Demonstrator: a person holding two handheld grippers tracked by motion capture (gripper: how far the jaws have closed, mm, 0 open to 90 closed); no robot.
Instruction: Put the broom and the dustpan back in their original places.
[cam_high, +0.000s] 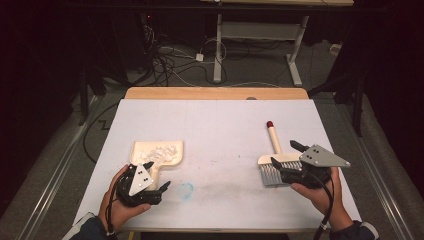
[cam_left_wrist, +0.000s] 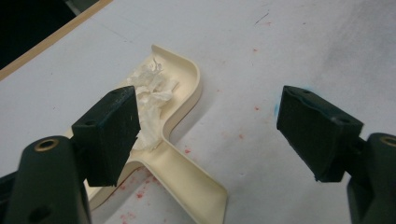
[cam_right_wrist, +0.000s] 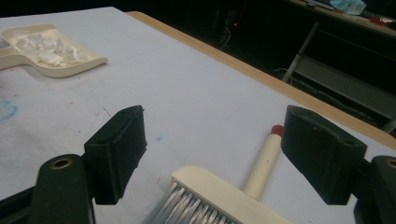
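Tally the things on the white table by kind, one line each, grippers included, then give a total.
Dustpan, cream, holding crumpled paper: 1
Pile of crumpled white paper in the dustpan: 1
Hand brush, cream with a red-tipped handle: 1
Grippers, both open: 2, the left gripper and the right gripper
Total: 5

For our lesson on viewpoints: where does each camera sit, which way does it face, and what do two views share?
High view: above the person's side, looking forward and down on the table; both hands and forearms show.
Left gripper view: rides the left gripper, facing the dustpan.
Right gripper view: rides the right gripper, over the brush.
Shared: the dustpan lies in all three.
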